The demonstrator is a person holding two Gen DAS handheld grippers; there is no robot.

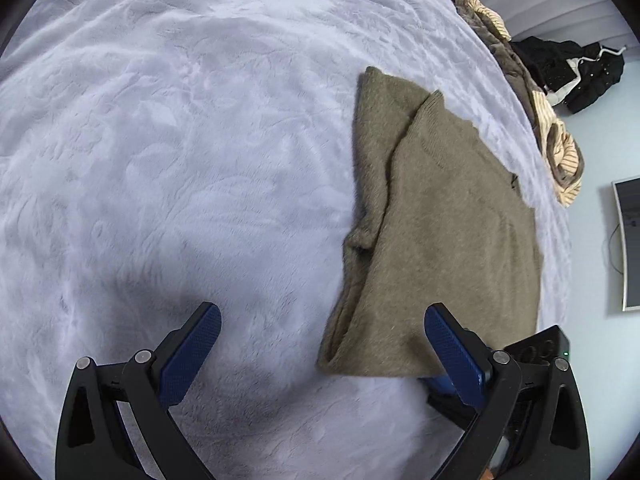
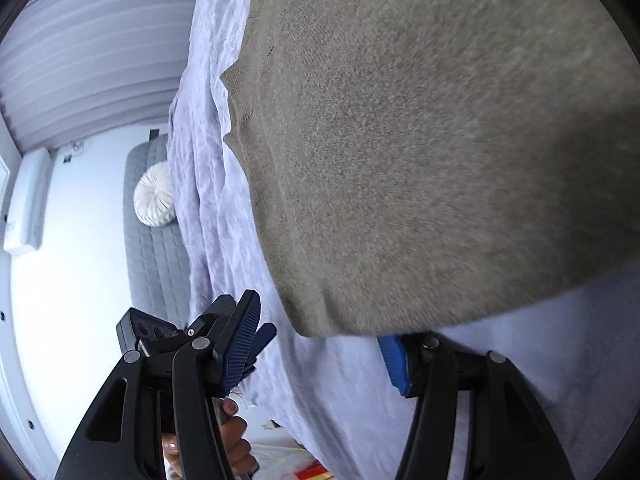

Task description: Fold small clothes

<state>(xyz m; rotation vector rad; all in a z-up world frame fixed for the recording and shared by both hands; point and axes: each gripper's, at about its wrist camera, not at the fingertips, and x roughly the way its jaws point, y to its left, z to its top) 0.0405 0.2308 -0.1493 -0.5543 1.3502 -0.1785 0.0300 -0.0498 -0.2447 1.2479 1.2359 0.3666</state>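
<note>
On the blanket (image 1: 180, 140), both grippers' fingers (image 1: 192, 352) stand open beside the sweater's (image 1: 440, 240) hem.

- The left hand-held gripper (image 1: 322, 326) is pointing steeply down, its jaws standing wide apart with nothing pinched between the blue pads.
- The right hand-held gripper (image 2: 320, 344) is tilting downward, jaws parted, pads gripping nothing.
- A hand (image 2: 234, 440) is showing below the right hand-held gripper's left finger, wrapping a handle.
</note>
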